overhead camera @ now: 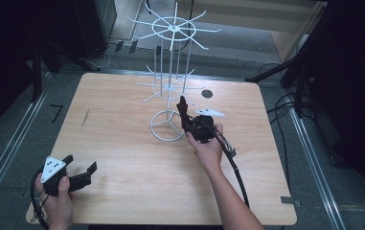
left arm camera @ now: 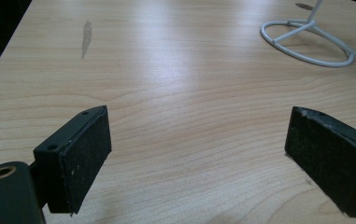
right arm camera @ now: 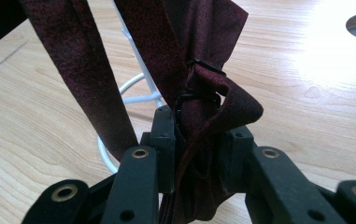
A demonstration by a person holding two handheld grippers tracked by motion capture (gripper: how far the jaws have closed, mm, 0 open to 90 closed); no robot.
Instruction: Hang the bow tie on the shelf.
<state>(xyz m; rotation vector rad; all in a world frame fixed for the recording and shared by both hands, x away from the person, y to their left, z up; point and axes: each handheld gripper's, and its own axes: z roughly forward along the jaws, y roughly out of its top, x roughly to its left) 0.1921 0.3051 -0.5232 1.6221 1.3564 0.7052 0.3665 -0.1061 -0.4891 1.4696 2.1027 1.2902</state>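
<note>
Dark red fabric strap: hanging clenched between jaws of right gripper, black slider buckle just above jaw tips; sitting near centre of table, beside base ring of white wire rack. Gripper pointing up toward rack's lower prongs, probably lining strap up for hanging on prong. Rack standing at far centre, within reach of right hand. Left gripper resting at near left corner, jaws spread, holding nothing, likely idling clear of work.
</note>
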